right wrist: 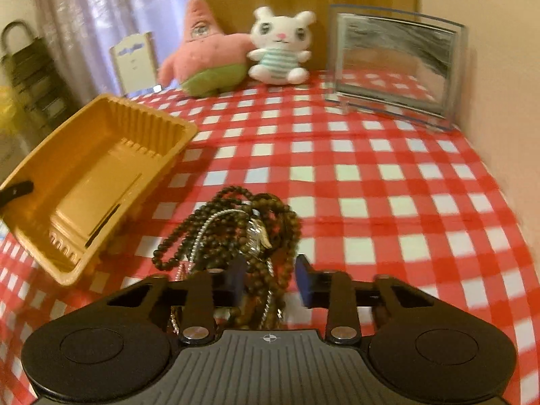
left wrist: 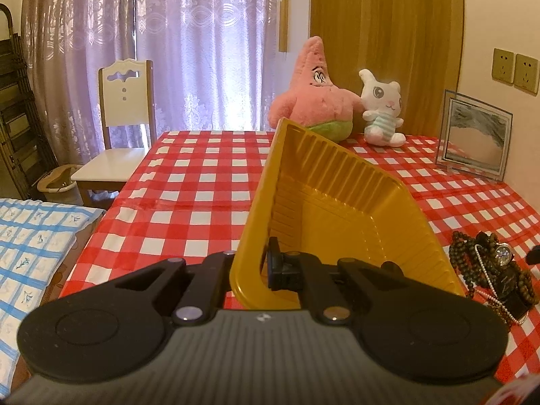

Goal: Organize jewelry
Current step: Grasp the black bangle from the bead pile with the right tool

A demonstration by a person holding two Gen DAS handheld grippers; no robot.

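From the left wrist view, our left gripper (left wrist: 260, 270) is clamped on the near wall of the yellow tray (left wrist: 337, 202), holding it tilted up off the checked tablecloth (left wrist: 189, 182); the jewelry pile (left wrist: 492, 270) lies just right of it. From the right wrist view, our right gripper (right wrist: 270, 280) straddles the tangled beads and watch (right wrist: 236, 233), fingers partly apart, with no clear pinch yet. We should close on the thick middle of the bundle, lift all strands together, then carry it left into the tray.
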